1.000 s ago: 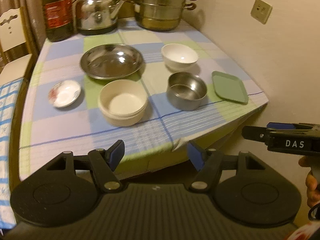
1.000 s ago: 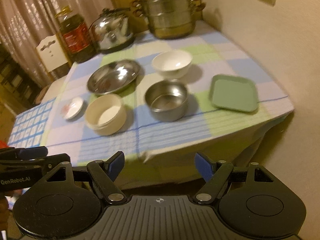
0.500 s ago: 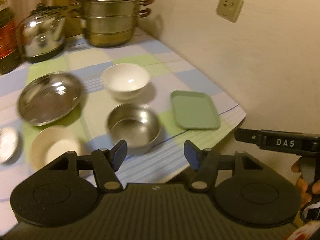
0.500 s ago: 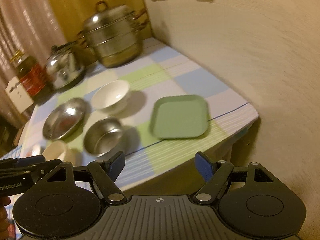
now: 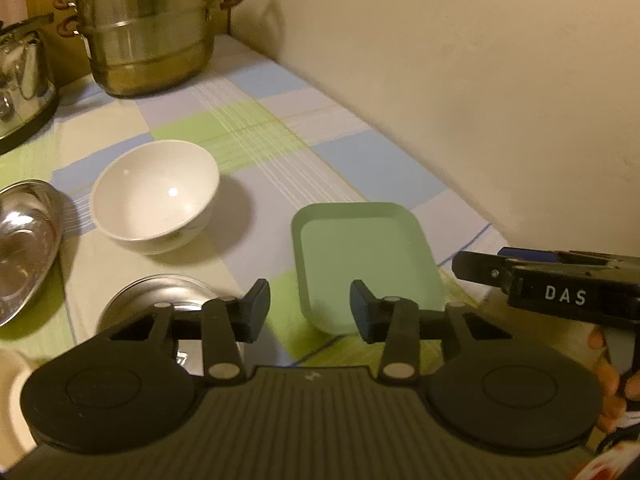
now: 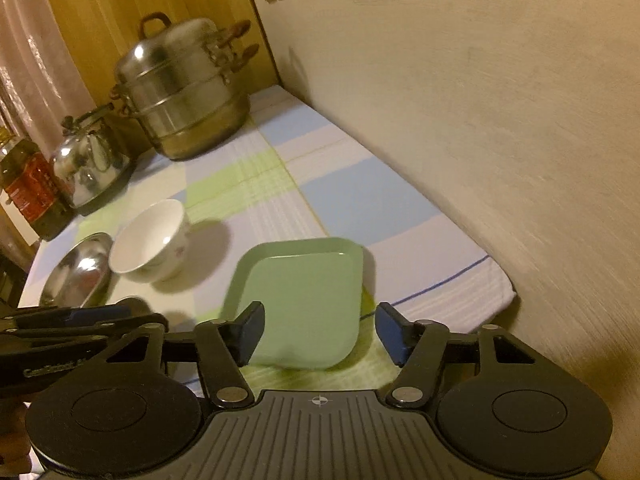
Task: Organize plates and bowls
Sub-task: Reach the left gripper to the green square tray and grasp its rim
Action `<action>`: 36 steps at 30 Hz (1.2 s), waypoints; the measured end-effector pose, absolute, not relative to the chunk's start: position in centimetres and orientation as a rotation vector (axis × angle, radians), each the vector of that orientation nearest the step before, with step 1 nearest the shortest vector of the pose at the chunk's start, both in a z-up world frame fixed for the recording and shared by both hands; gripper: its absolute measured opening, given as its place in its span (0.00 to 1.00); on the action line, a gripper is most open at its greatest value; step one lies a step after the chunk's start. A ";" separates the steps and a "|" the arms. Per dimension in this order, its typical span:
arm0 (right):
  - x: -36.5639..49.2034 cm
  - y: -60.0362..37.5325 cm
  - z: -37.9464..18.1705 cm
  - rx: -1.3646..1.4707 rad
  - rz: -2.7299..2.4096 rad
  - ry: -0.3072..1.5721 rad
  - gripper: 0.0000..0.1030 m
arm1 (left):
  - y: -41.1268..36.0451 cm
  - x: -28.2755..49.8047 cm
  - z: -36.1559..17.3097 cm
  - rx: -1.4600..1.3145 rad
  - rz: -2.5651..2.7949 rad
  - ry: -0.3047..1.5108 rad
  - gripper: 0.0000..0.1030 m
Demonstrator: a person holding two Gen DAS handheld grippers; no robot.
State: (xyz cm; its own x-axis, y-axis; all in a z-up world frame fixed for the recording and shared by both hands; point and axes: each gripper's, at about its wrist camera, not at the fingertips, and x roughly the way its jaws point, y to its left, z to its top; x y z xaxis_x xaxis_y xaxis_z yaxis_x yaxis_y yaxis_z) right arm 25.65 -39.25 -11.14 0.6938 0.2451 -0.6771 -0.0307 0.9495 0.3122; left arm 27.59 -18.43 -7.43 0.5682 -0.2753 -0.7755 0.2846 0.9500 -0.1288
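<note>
A green square plate (image 5: 366, 258) lies near the table's right front corner, also in the right wrist view (image 6: 304, 300). A white bowl (image 5: 156, 194) stands left of it, also in the right wrist view (image 6: 150, 240). A steel bowl (image 5: 160, 300) sits partly behind my left gripper. A steel plate (image 5: 24, 248) is at far left, also in the right wrist view (image 6: 78, 272). My left gripper (image 5: 310, 310) is open and empty, just before the green plate's near left corner. My right gripper (image 6: 318, 330) is open and empty, its jaws either side of the plate's near edge.
A steel steamer pot (image 5: 148, 28) and a kettle (image 6: 90, 164) stand at the back of the checked tablecloth (image 5: 248, 128). An oil bottle (image 6: 30, 188) is at the back left. A wall (image 6: 480, 100) runs along the table's right side. A cream bowl's rim (image 5: 10, 392) shows at the lower left.
Both grippers have moved forward and to the right, closing in on the green plate. Both have stayed open and empty.
</note>
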 end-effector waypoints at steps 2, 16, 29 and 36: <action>26.9 -39.7 -12.0 0.281 0.163 0.815 0.55 | -19.0 28.9 -8.3 0.015 -0.317 0.933 0.34; 32.0 -40.6 -15.7 0.292 0.206 0.932 0.32 | -20.6 34.3 -12.3 0.039 -0.246 1.058 0.18; 32.6 -40.4 -16.3 0.266 0.233 0.964 0.14 | -21.2 34.5 -13.6 0.020 -0.219 1.098 0.10; 32.7 -40.6 -16.4 0.259 0.228 0.960 0.08 | -21.0 33.9 -13.6 0.012 -0.216 1.089 0.05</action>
